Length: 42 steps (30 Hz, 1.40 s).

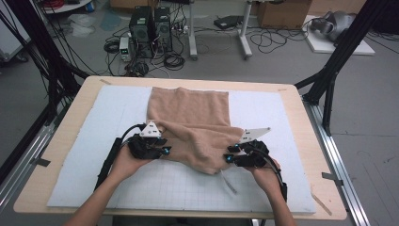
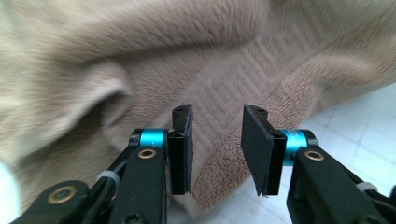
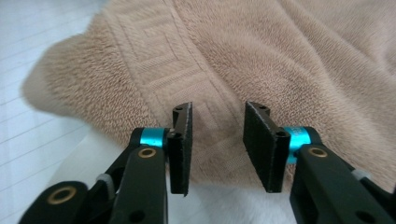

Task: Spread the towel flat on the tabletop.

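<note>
The tabletop carried a white gridded mat, and on it lay a tan towel, reaching from near the far edge toward the middle, its near part bunched and folded between the two hands. The high view took in the whole layout, along with computer towers and loose cables on the floor beyond the far edge.

The left gripper sat at the towel's left side and the right gripper at its right side, both well in from the tabletop's near edge. The left gripper view added what the high view could not: a woven zigzag border band running between its jaws, which stood apart with nothing pinched. The right gripper view showed a border of angular, key-like ridges and a rounded towel corner on the mat; its jaws also stood apart, off the cloth. No writing was readable.
</note>
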{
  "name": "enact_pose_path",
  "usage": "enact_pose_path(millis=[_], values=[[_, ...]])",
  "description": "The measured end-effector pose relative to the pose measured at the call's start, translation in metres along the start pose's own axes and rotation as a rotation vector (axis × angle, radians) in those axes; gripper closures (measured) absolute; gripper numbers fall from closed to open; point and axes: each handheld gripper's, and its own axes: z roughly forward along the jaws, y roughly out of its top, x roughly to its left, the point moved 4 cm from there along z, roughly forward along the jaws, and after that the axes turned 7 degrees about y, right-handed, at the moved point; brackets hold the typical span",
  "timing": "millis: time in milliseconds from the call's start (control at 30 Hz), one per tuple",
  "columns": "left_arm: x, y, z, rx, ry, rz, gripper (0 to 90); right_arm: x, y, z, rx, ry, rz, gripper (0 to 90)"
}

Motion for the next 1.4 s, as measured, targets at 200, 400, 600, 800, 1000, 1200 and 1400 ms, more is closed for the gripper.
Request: enact_pose_path(millis=[200, 400, 600, 800, 1000, 1200, 1400], values=[[-0.003, -0.008, 0.029, 0.087, 0.023, 0.034, 59.9, -0.006, 0.003, 0.019, 0.029, -0.018, 0.014, 58.6], [-0.003, -0.008, 0.030, 0.090, 0.014, 0.007, 65.7, -0.007, 0.004, 0.031, 0.057, -0.047, 0.003, 62.5], [-0.004, -0.007, 0.030, 0.092, 0.007, 0.010, 74.0, -0.007, 0.005, 0.032, 0.077, -0.089, -0.026, 73.5], [-0.003, -0.007, 0.031, 0.087, 0.011, 0.013, 81.0, -0.008, 0.005, 0.034, 0.077, -0.080, -0.035, 78.7], [-0.005, -0.007, 0.030, 0.089, 0.010, 0.021, 85.5, -0.009, 0.005, 0.033, 0.063, -0.044, -0.023, 86.1], [-0.007, -0.006, 0.021, 0.088, -0.009, 0.024, 86.2, -0.008, 0.004, 0.028, 0.050, -0.021, -0.017, 87.5], [-0.008, -0.002, 0.002, 0.050, -0.013, 0.029, 86.5, -0.003, 0.006, 0.016, 0.018, -0.017, -0.028, 87.5]])
